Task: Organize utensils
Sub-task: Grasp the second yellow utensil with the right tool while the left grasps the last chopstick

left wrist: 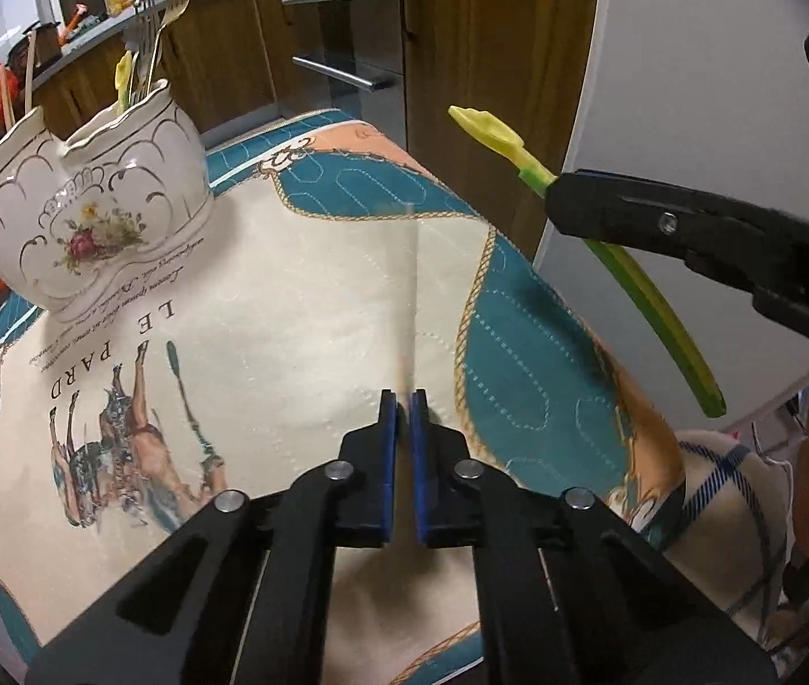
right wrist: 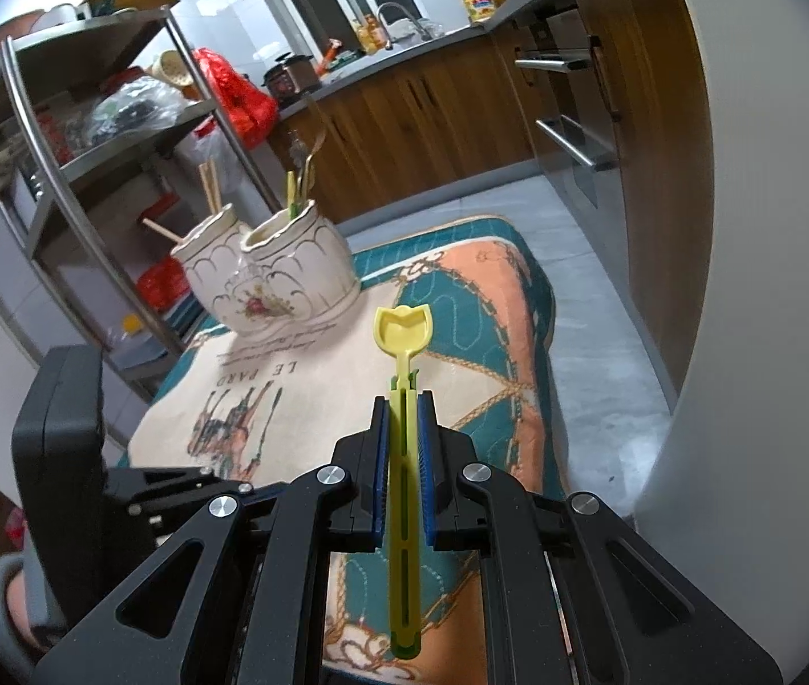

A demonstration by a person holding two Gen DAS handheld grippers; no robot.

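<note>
Gripping a yellow-green plastic spoon (right wrist: 403, 456) by its slotted handle, the right gripper (right wrist: 403, 405) held the utensil in the air above a printed tablecloth (left wrist: 302, 297), its blue-padded fingers pressed against both sides of the handle and the tulip-shaped bowl pointing forward. The left gripper (left wrist: 403, 399) hung low over the cloth with nothing between its fingers, which stood almost together with only a thin gap showing. At the far side of the table stood a white ceramic holder (left wrist: 90, 211) with two compartments and a painted flower: metal forks (left wrist: 168, 5) and another yellow utensil (left wrist: 124, 74) rose from one, wooden chopsticks (right wrist: 209, 185) from the other. Wooden kitchen cabinets (right wrist: 433, 125) lined the background.
</note>
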